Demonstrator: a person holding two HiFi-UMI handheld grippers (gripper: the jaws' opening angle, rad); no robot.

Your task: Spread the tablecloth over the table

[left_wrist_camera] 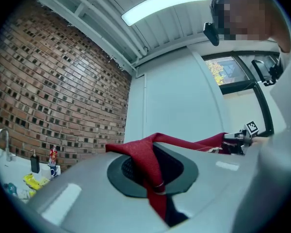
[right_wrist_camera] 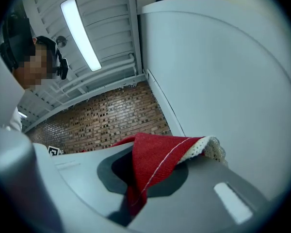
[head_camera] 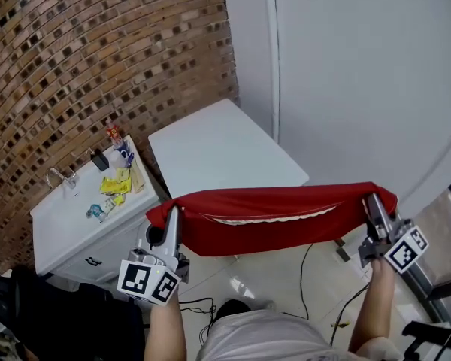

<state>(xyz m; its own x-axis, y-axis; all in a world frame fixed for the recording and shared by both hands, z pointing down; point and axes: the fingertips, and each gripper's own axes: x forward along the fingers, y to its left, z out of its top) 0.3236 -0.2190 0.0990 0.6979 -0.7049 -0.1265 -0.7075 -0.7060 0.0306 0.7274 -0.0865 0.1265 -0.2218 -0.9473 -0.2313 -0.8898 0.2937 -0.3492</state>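
Note:
A red tablecloth (head_camera: 274,218) with a white lace edge hangs stretched in the air between my two grippers, in front of the near edge of a white table (head_camera: 222,149). My left gripper (head_camera: 173,215) is shut on the tablecloth's left corner (left_wrist_camera: 150,166). My right gripper (head_camera: 373,203) is shut on the right corner (right_wrist_camera: 153,164), where the lace trim (right_wrist_camera: 208,149) sticks out. The cloth sags a little in the middle and hides the table's front edge. The table top is bare.
A white sink cabinet (head_camera: 75,224) with a tap (head_camera: 59,176), a bottle and yellow items stands at the left against a brick wall (head_camera: 98,59). A white wall (head_camera: 361,74) runs along the right. Cables (head_camera: 346,299) lie on the tiled floor below.

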